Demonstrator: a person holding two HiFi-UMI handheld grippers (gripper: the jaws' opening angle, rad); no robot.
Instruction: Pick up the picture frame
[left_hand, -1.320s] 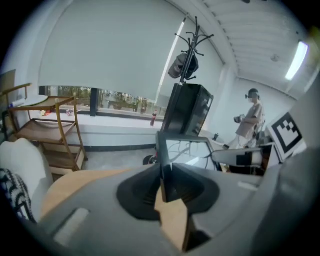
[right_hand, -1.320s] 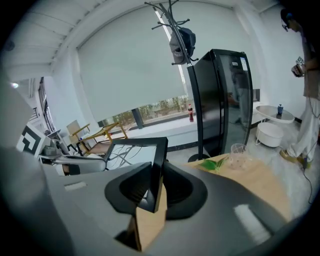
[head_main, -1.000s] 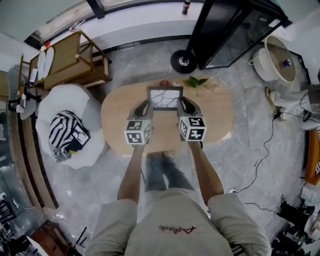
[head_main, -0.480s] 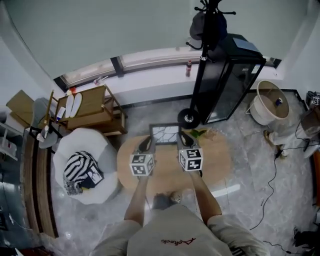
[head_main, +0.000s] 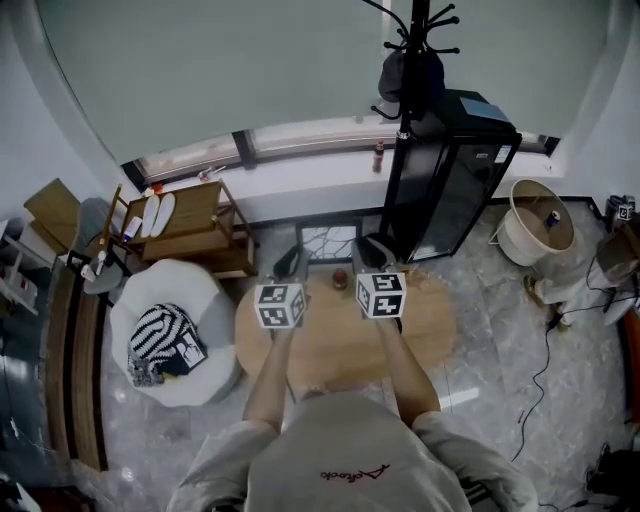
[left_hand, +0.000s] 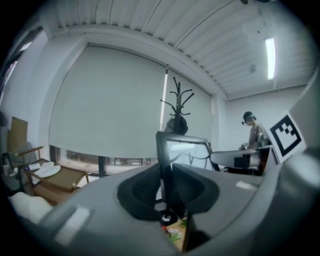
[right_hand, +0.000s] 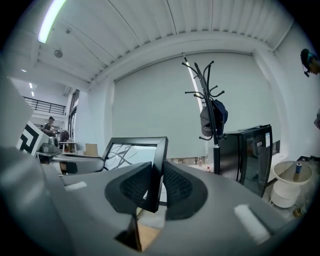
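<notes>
My left claw (left_hand: 166, 186) and right claw (right_hand: 156, 186) each pinch a side edge of the picture frame (head_main: 330, 243), held in the air above the table (head_main: 430, 320). If the claws drift apart, either thin grip could slip and drop it. Its face looks toward me (upright), long axis seemingly running claw to claw.

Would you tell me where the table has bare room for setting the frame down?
The table is bare across its near half and toward its right end. Its far edge is busier: a small red object sits there, below the held picture frame.
</notes>
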